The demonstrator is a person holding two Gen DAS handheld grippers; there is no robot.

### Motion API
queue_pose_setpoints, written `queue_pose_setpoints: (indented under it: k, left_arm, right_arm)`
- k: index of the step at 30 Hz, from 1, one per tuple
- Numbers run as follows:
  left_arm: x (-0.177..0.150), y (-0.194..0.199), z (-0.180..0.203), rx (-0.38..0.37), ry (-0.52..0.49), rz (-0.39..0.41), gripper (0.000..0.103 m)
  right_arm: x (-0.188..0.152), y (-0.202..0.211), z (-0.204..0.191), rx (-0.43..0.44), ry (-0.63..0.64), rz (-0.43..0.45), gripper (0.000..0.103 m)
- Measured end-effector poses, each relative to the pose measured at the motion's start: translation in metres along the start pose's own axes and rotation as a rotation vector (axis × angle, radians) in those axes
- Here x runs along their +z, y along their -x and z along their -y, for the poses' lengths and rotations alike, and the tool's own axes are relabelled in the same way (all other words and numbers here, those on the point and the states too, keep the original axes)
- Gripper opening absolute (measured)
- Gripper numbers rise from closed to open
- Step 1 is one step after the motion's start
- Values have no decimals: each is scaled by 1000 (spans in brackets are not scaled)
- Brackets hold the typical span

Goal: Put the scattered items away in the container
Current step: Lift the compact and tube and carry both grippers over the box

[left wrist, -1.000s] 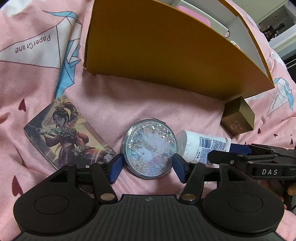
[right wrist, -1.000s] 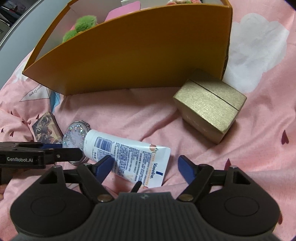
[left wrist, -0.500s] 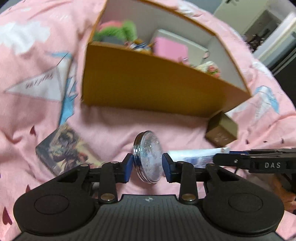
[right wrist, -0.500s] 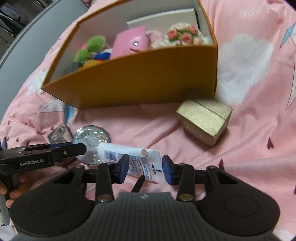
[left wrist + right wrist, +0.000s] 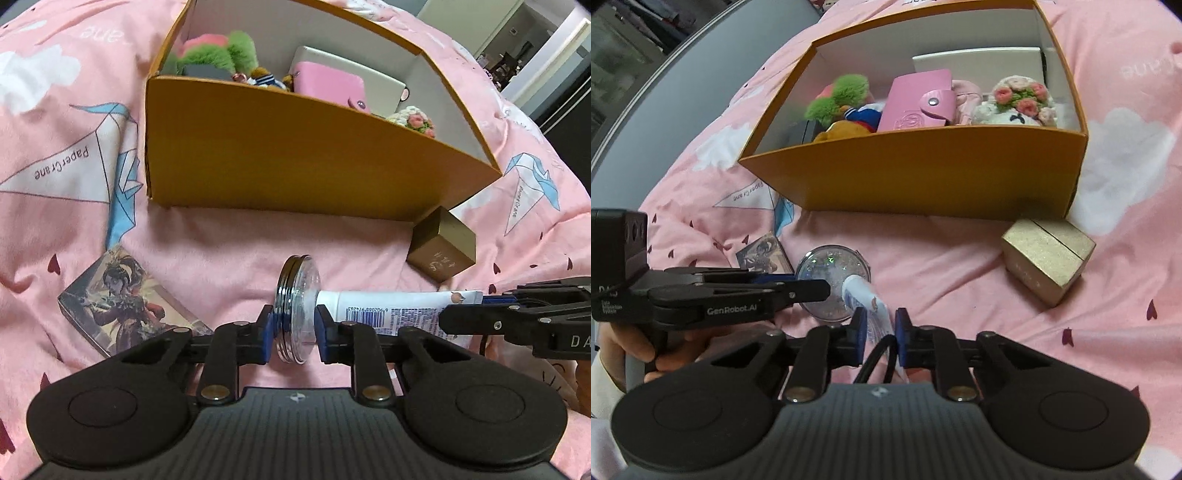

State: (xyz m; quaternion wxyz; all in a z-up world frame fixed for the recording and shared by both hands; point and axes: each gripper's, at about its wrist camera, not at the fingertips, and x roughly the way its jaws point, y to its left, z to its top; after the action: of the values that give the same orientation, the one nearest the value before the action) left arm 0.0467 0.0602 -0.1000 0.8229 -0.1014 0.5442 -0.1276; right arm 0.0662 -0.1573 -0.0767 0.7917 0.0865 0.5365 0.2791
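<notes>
Left tool (image 5: 294,329) clamps compact mirror (image 5: 297,310); right tool (image 5: 881,334) clamps tube (image 5: 866,301).

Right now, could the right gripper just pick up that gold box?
Probably not: the right gripper is shut on the tube. The gold box lies uncovered beside it.

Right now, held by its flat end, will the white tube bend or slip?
The white tube looks soft plastic, so it may sag from the right gripper pinching its thin crimped end. Probably light. Its glossy skin might slide; its cap end touches the round glitter case.
</notes>
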Motion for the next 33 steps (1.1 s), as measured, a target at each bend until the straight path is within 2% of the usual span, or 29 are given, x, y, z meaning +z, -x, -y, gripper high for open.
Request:
queue_pose_setpoints:
  k: [3,7,12,15,20,33]
  left_arm:
    - [0,3,0,-6,-1,12,20]
    - [1,10,6,-12,-22,43,17]
    - [2,21,10,20,-39,89,15]
    - [5,26,9,37,-33,104,15]
    - [9,21,14,57,-64,90,15]
    - [13,1,9,30,-28,79,15]
  right_arm:
    - [3,4,-3,14,1,28,7]
    - [14,14,-9,49,-7,75,7]
    - [28,21,-22,24,37,140,7]
    - [34,19,-34,-32,93,160,7]
    - [37,2,-44,-128,186,143,7]
    - [34,-25,-25,-97,101,122,14]
